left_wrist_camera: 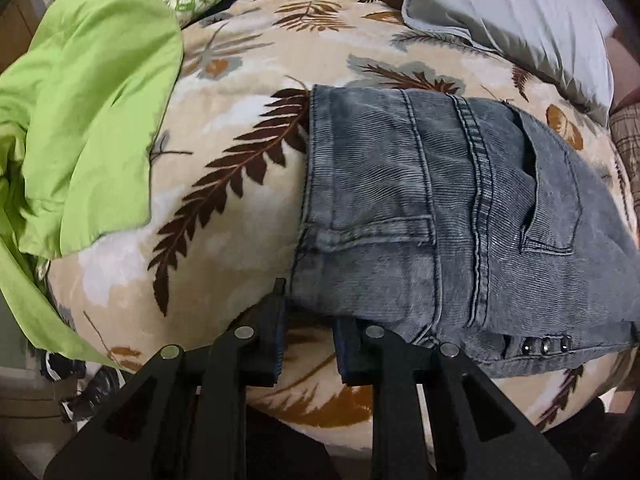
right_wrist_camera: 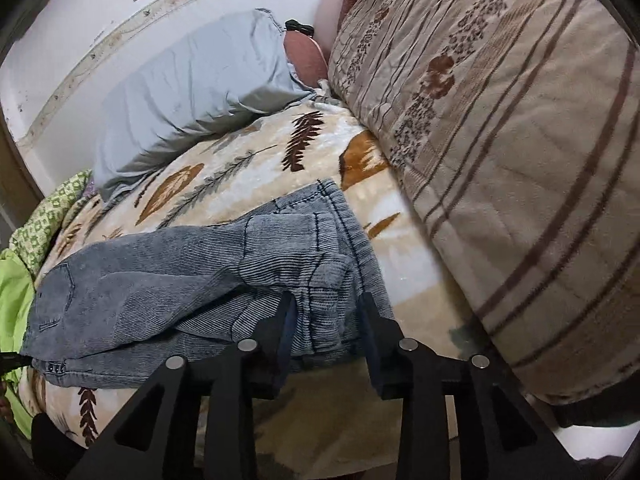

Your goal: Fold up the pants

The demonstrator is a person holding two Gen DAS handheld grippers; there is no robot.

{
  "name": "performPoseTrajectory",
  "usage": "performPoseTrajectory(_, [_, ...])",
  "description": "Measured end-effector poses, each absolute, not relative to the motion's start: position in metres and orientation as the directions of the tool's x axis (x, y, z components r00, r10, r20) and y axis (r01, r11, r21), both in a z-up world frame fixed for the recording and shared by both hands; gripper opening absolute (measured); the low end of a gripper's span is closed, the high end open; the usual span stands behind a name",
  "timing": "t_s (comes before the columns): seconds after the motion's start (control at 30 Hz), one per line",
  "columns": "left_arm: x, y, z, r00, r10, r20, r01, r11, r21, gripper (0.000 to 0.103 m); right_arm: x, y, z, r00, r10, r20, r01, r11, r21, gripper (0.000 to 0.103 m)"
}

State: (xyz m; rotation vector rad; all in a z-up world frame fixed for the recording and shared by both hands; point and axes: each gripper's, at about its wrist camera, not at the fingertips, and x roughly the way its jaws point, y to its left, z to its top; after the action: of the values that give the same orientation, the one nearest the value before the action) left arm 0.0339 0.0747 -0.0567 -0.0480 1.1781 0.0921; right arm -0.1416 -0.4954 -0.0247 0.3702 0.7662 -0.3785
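A: Looking at a bed, spread with a cream fleece blanket printed in brown and ochre fern leaves.

B: Lying across the middle of that blanket, grey corduroy jeans, folded into a compact bundle, back pocket and seam facing up, three small studs showing along the near edge.

A: Crowding the blanket's left side, a lime-green sheet; resting along its far edge, a pale grey pillow; piled against its right side, a striped floral quilt.

B: Hovering at the jeans' near left corner, left gripper, jaws standing apart, nothing between them, right finger tucked just under the denim edge.

A: Reaching at the jeans' right end, right gripper, jaws apart too, straddling the bunched fold of fabric, not pinching it.
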Motion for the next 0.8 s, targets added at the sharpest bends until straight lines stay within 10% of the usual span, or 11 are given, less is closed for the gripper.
performPoseTrajectory(0.17, [0.015, 0.103, -0.030, 0.371, -0.036, -0.928, -0.126, 0.988, -0.089, 0.023, -0.157, -0.481, 0.009, 0.615, -0.277, -0.738, 0.485, 0.871, 0.078, 0.050])
performPoseTrajectory(0.33, [0.009, 0.102, -0.005, 0.420, -0.218, -0.881, -0.129, 0.946, -0.296, 0.080, -0.163, -0.442, 0.046, 0.708, -0.167, -0.687, 0.408, 0.890, 0.204, 0.088])
performPoseTrajectory(0.5, [0.028, 0.081, -0.034, 0.322, -0.364, -0.874, -0.140, 0.895, -0.424, 0.082, -0.114, -0.406, 0.006, 0.704, 0.225, -0.674, 0.259, 0.802, 0.538, 0.088])
performPoseTrajectory(0.8, [0.043, 0.066, -0.069, 0.244, -0.459, -0.854, -0.220, 0.832, -0.510, 0.082, -0.060, -0.376, -0.064, 0.617, 0.370, -0.695, 0.333, 0.677, 0.656, 0.088])
